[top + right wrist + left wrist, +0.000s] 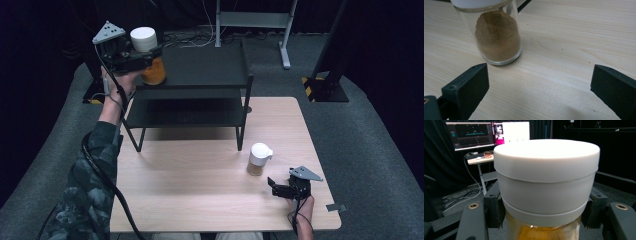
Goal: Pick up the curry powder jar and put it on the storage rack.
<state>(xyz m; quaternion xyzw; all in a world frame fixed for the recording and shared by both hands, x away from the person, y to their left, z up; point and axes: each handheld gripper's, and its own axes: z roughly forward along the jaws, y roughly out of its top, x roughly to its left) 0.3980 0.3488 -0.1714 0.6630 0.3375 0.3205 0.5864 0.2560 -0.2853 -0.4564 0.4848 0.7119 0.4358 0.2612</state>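
Dark curtains and grey carpet surround a pale wooden worktop [210, 200] carrying a black two-tier shelf [200, 67] at twelve o'clock. Over the shelf's top tier, at about ten o'clock, the left gripper [145, 56] is clamped on an orange-filled jar [152, 72] just under its white lid [546, 180] — glass, likely slick and breakable, so the grip belongs below the lid. At four o'clock the right gripper [274, 186] rests with jaws spread wide, holding nothing, just beside a brown-powder jar [259, 160].
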